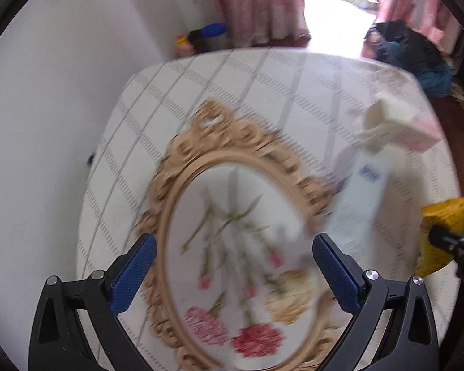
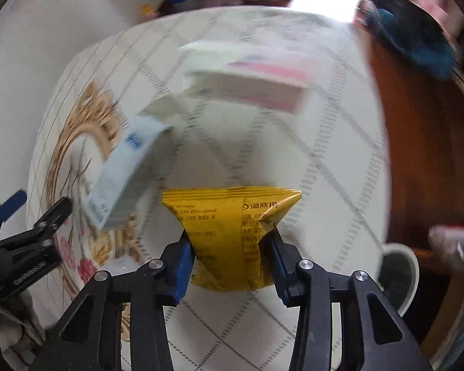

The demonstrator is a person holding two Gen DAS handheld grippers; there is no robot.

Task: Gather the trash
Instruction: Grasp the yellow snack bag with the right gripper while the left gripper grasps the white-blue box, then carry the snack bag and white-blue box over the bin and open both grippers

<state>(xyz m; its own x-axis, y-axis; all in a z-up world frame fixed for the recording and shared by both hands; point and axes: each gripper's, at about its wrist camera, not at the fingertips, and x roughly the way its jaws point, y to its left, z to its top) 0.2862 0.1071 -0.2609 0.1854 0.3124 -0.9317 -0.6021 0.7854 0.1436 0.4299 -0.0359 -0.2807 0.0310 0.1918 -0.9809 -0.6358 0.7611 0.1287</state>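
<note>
Your right gripper has its jaws pinching the yellow packet above the tabletop; your left gripper hangs with jaws spread over the floral print.

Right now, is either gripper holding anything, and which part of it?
The right gripper pinches the yellow snack packet across its lower middle. The left gripper is open and holds nothing.

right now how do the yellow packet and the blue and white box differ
The yellow packet is a soft, crinkled pouch pinched in the right claw; the blue and white box is a rigid carton lying loose on the tablecloth. The packet is plain yellow with dark print; the box is pale with a blue mark. Both look like discarded packaging.
</note>
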